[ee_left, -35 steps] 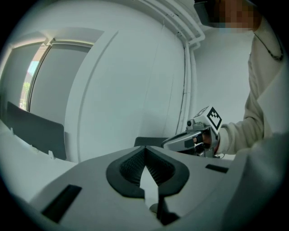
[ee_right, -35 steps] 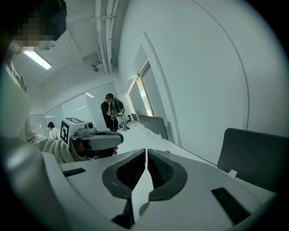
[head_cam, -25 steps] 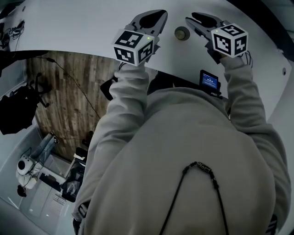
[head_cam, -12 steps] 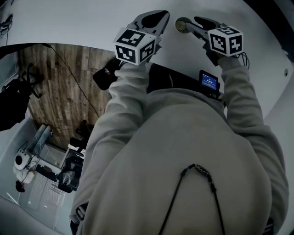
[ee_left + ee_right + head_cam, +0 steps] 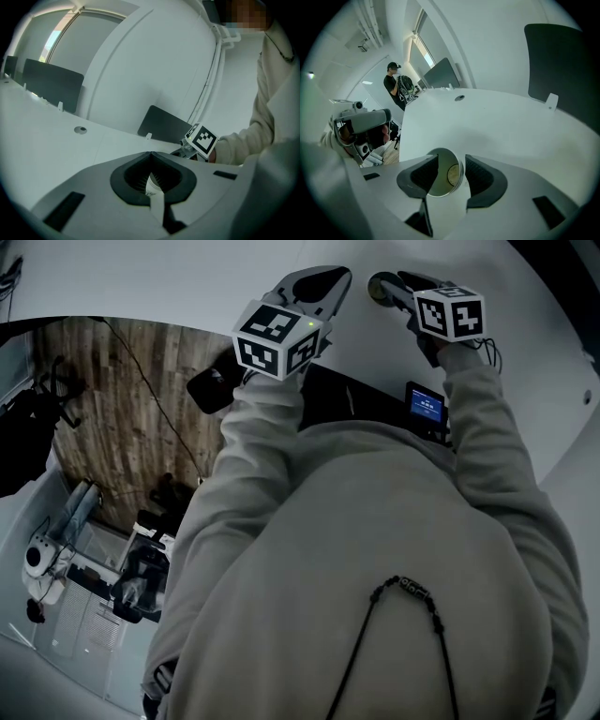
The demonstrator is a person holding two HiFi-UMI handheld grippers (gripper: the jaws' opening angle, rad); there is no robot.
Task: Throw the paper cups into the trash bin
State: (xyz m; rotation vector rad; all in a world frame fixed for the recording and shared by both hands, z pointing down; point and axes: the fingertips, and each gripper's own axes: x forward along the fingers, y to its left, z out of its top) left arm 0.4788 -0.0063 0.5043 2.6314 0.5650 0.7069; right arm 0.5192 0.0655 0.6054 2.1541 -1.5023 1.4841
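Paper cup (image 5: 440,180) sits on the white bench (image 5: 501,126) at the top edge of the head view, right of centre, between the jaws of the right claw (image 5: 452,157). That claw is released. Its jaws have just been opening and now straddle the cup without squeezing, probably to leave room around the rim before a grab. The cup looks upright, its long axis vertical and its mouth up toward the claw's camera, with the base visible inside. The left claw (image 5: 150,153) is clenched with its tips meeting, held off to the side so it does not crowd the cup. A pale sliver in its hollow is too small to name.
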